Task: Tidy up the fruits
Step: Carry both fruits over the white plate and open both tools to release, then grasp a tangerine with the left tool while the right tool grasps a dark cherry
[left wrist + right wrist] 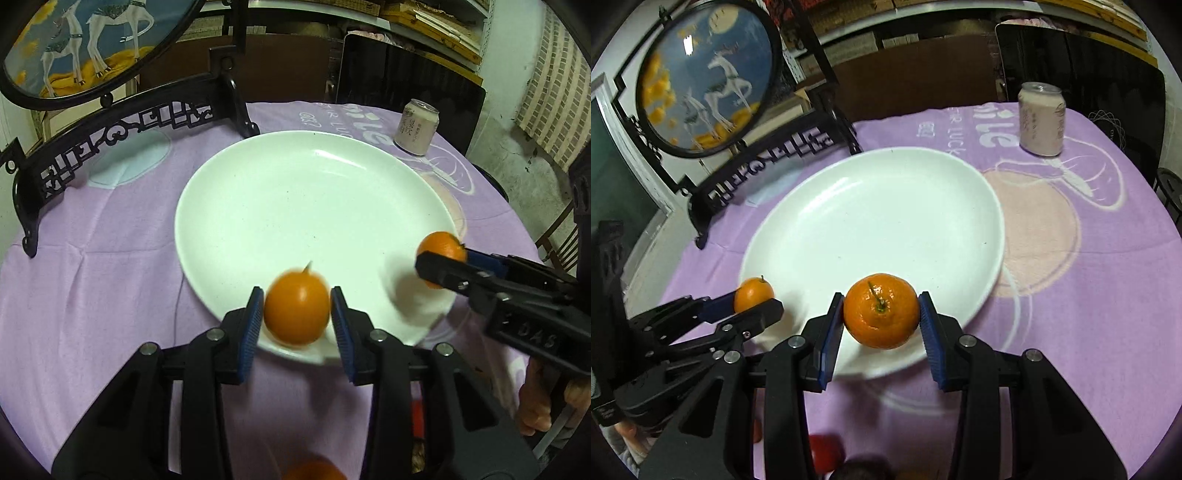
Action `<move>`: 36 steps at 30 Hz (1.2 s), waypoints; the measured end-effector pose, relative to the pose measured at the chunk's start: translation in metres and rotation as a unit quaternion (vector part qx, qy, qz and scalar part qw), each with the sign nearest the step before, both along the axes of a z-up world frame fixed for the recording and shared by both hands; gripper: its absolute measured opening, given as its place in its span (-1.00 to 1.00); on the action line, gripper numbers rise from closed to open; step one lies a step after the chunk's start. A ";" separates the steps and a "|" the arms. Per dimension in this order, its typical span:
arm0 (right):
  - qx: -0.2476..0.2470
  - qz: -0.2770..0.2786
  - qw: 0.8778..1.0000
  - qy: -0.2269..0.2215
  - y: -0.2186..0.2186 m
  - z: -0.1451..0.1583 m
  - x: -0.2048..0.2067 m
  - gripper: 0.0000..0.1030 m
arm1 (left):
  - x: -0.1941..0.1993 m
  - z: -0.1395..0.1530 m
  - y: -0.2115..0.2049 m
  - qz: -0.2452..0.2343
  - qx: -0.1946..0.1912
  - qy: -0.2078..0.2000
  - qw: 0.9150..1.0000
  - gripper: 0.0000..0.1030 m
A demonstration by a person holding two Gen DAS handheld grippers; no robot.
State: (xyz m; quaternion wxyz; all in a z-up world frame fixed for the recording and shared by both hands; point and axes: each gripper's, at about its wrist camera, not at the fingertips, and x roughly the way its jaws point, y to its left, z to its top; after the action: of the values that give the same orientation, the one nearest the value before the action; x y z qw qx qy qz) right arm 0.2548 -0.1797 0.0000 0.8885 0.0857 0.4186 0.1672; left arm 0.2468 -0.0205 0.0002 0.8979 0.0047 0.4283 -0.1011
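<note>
Blurred orange [296, 312], btm fruit [312, 470] cropped

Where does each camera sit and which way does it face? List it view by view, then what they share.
Left wrist: on the left gripper, facing forward over the plate; its fingers clamp an orange; right gripper and a hand show at right.
Right wrist: on the right gripper, facing the plate; its fingers clamp a tangerine; left gripper at left.
Shared: plate, can, both fruits, screen.
</note>
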 end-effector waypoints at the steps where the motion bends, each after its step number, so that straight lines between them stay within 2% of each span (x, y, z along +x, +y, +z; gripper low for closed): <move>1: -0.005 -0.002 1.000 0.000 0.001 -0.002 0.000 -0.20 | 0.000 0.000 0.001 0.001 0.002 -0.006 1.000 0.13; 3: -0.009 -0.001 1.000 -0.001 0.001 -0.005 0.000 -0.16 | -0.002 0.001 0.001 0.000 0.006 -0.016 1.000 0.21; 9: 0.005 0.001 1.000 -0.027 -0.006 0.008 -0.014 -0.16 | -0.010 0.008 0.011 0.015 0.003 -0.022 1.000 0.21; 15: 0.014 0.005 0.999 -0.051 -0.019 0.027 -0.056 -0.15 | -0.046 0.014 0.031 0.034 0.007 -0.032 0.999 0.21; 17: 0.019 0.002 0.998 -0.054 -0.023 0.027 -0.072 0.04 | -0.062 0.012 0.039 0.037 0.006 -0.030 0.999 0.22; 19: 0.019 -0.004 0.998 -0.060 -0.028 0.026 -0.088 0.15 | -0.077 0.009 0.046 0.042 0.006 -0.026 0.999 0.27; 22: 0.008 -0.012 0.997 -0.077 -0.036 0.023 -0.120 0.20 | -0.101 0.002 0.055 0.051 0.005 -0.020 0.998 0.37; 25: 0.007 -0.018 0.996 -0.085 -0.044 0.019 -0.142 0.25 | -0.115 -0.001 0.055 0.049 0.005 -0.019 0.999 0.39; 30: 0.002 -0.025 0.996 -0.086 -0.052 0.012 -0.162 0.35 | -0.138 -0.009 0.036 0.026 0.046 -0.034 0.998 0.53; 36: 0.000 -0.025 0.996 -0.081 -0.052 0.013 -0.161 0.39 | -0.137 -0.018 0.019 0.003 0.078 -0.035 0.996 0.54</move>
State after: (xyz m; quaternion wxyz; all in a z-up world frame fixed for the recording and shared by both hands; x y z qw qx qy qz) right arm 0.0937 -0.2312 0.0125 0.9235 0.0827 0.3426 0.1512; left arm 0.1102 -0.0013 -0.0178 0.9096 0.0771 0.4031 -0.0642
